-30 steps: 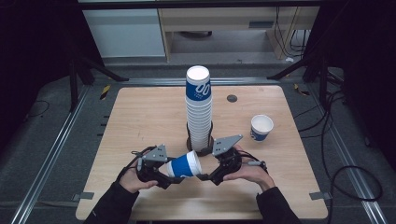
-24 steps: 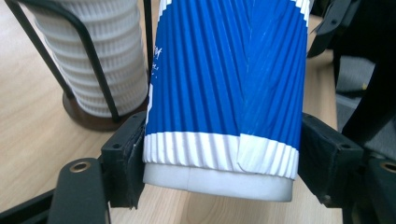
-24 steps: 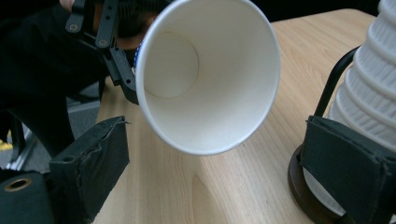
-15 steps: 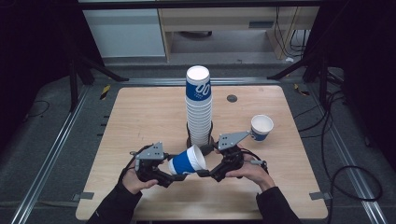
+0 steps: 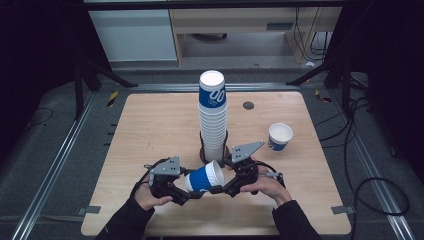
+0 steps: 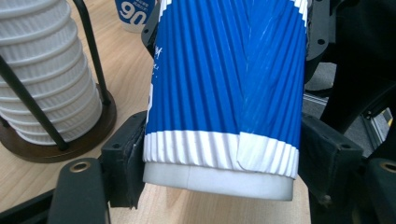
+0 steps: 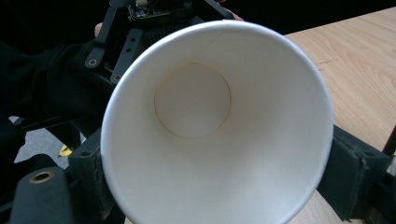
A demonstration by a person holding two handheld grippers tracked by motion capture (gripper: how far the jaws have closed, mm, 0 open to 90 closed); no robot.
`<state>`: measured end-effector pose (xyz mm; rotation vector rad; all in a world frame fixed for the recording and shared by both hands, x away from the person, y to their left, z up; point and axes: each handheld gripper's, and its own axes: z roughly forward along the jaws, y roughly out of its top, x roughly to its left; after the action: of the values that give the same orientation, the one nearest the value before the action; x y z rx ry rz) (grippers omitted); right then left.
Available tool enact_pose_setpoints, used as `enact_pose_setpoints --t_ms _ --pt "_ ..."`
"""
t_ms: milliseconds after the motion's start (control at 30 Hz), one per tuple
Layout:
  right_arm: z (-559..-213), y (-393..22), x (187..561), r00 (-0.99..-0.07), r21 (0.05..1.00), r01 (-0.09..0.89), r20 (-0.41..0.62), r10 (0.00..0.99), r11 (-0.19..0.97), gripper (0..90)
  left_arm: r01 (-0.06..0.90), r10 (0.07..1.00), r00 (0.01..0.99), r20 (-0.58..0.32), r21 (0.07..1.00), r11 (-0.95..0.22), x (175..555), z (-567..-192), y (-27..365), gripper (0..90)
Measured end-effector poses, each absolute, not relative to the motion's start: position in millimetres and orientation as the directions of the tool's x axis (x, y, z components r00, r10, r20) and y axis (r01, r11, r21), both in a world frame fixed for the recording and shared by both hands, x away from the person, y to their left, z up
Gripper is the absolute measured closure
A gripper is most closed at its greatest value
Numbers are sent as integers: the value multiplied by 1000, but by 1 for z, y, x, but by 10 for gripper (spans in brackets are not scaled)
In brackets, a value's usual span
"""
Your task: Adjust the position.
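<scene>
Wooden table (image 5: 150, 130) is carrying a tall stack of ribbed paper cups (image 5: 212, 117) in a wire-and-wood holder, with a single cup (image 5: 279, 136) standing well apart to its right. Nearer the person, a blue ribbed cup (image 5: 204, 177) is lying level, long axis running between the hands, base toward the left gripper (image 5: 184, 192), rim toward the right gripper (image 5: 221, 189). Left jaws are clamping the base; right jaws have just been closing and are now pressing the rim's sides

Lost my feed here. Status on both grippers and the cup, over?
Left gripper shut on blue cup base. Right gripper fingers just closing at its rim. Cup stack close behind, otherwise unobstructed.
</scene>
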<state>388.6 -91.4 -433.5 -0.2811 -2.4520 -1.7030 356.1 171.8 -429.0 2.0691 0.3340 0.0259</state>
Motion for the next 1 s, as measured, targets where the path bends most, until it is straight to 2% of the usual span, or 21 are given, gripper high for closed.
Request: enact_pose_setpoints --t_ms 67,267,433,633,833,1000 --pt "-433 -92 389 -972 911 235 224 72 338 154 231 250 960 -124 856 -463 356 -428 172 252" --pt "-428 -99 389 -976 911 217 191 108 350 157 244 276 954 -118 839 -486 360 -426 180 166" --pt "-428 -98 389 -975 874 200 133 179 443 153 255 329 942 -67 780 -571 363 -432 180 133" --pt "-440 -84 388 -976 822 194 106 190 536 150 235 315 949 -20 709 -665 362 -444 165 118" --pt "-446 -69 384 -981 806 186 118 155 562 151 205 281 960 6 669 -715 358 -452 153 137" --pt "-445 -67 383 -981 813 188 128 146 552 150 209 284 959 -2 683 -700 356 -452 152 255"
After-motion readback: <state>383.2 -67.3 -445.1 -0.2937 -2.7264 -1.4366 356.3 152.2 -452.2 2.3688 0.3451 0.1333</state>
